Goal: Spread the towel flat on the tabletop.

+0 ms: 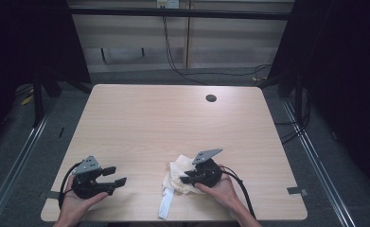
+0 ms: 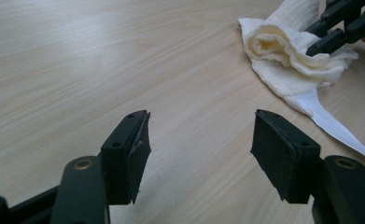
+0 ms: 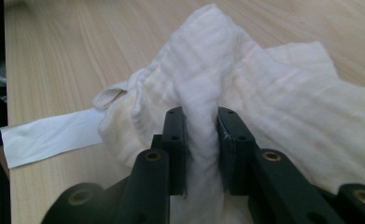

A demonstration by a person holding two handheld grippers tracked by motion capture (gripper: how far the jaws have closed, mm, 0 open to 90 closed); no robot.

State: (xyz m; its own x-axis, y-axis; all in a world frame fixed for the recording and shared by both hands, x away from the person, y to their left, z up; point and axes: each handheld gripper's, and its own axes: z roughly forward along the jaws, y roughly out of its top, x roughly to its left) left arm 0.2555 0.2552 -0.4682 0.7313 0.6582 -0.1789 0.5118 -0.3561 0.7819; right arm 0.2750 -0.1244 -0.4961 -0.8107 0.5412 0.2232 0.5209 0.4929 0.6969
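Near the desk's point(image 1: 173, 118) front-left corner, my left gripper point(image 1: 114, 176) rests with its jaws spread wide, nothing between them. Toward the front edge's middle, my right gripper point(image 3: 201, 140) pinches a fold of the cream cloth point(image 3: 245, 93) bunched there.

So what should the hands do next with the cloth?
Probably lift the pinched fold a little. The right gripper has a bunch of the cloth between its fingers, while the rest lies crumpled on the table. The left gripper is open and could then take another edge.
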